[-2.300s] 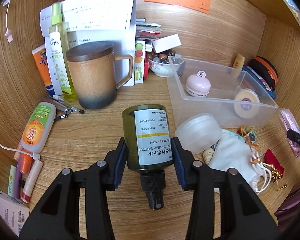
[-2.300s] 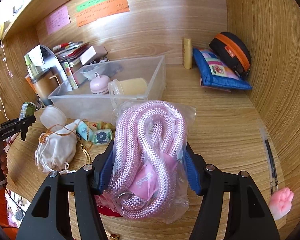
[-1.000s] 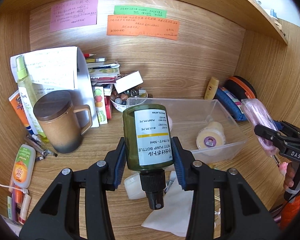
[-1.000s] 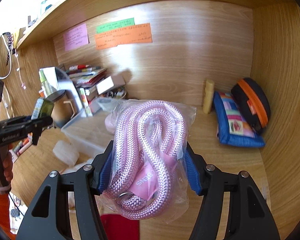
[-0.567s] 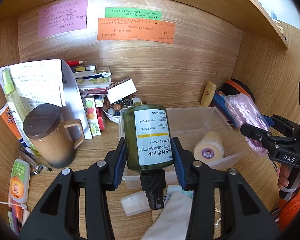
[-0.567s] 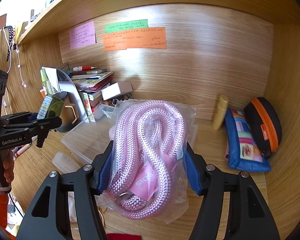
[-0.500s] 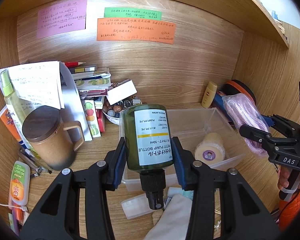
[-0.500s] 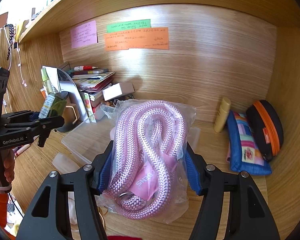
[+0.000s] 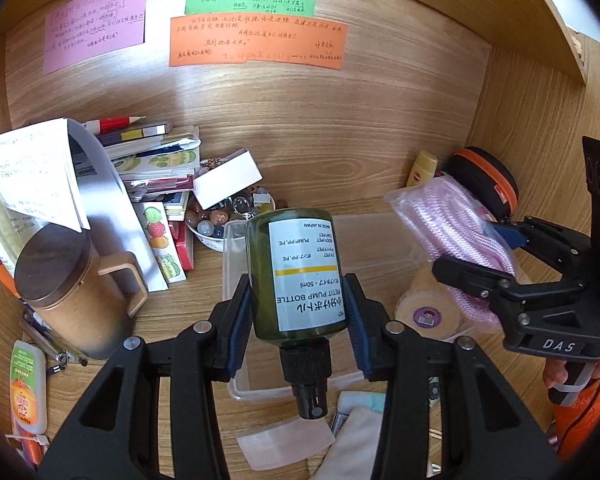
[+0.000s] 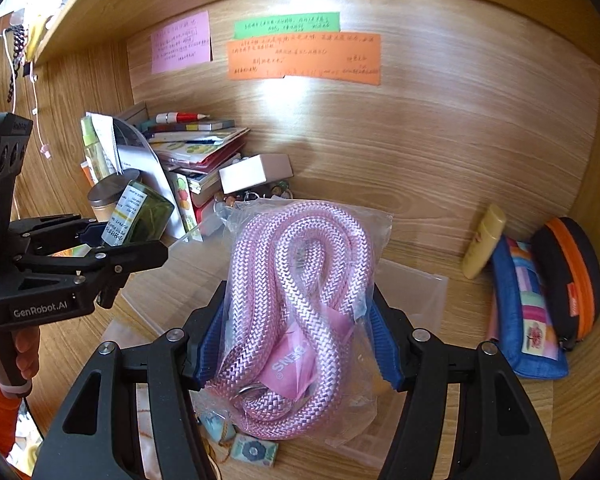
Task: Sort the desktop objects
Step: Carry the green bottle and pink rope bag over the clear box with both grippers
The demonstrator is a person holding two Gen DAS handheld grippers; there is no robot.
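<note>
Left wrist view: my left tool (image 9: 298,304) pinches a dark green pump bottle (image 9: 296,276) at centre frame, nozzle toward the camera, above the clear plastic bin (image 9: 236,256) on the bench (image 9: 172,308). A lidded brown mug (image 9: 72,296) stands at left. At right, my right tool (image 9: 496,256) pinches a bagged pink rope (image 9: 452,220).

Right wrist view: my right tool (image 10: 298,340) clamps the bagged pink rope (image 10: 300,320) at centre frame, over the bin (image 10: 420,288). The left tool (image 10: 112,240) at left grips the bottle (image 10: 140,212). A blue pouch (image 10: 524,316) lies at right.
</note>
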